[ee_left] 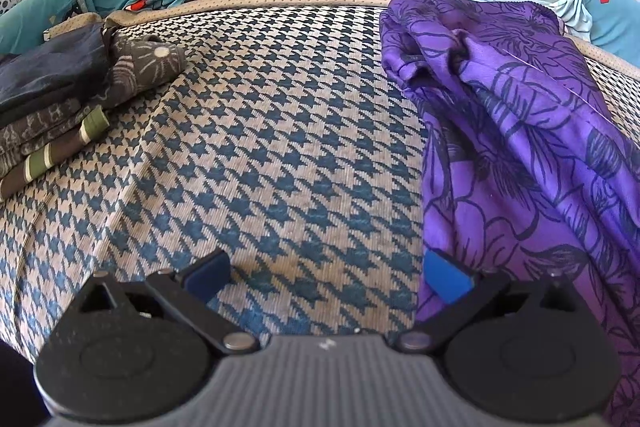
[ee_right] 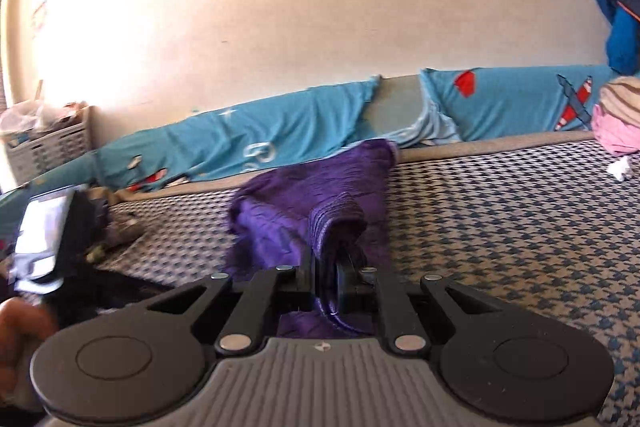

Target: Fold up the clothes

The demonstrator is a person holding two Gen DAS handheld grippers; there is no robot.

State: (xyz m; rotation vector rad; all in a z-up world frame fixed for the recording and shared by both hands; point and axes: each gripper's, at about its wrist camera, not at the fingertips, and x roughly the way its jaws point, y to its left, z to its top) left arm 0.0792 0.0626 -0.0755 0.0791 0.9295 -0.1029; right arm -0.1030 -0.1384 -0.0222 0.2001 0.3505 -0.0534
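A: Clothes first — where's the purple garment (ee_right: pixel 304 195) relative to the tools?

B: Right gripper (ee_right: pixel 326 275) is clenched on a bunched fold of it, the cloth running forward from its fingers in a rumpled heap on the checked mattress (ee_right: pixel 500 227). Left gripper (ee_left: pixel 326 273) is spread wide and grasping nothing; the same purple cloth lies just past its right finger, bare mattress between the two.

A: So how far along?

B: Judging by the creases, this piece isn't folded: it's crumpled and lifted at one end. Ahead and to the left of the left gripper sits a flat stack of folded clothes (ee_left: pixel 60 95), so some pieces lie done. Far right of the right gripper there's a pink bundle (ee_right: pixel 618 119), apparently unfolded.
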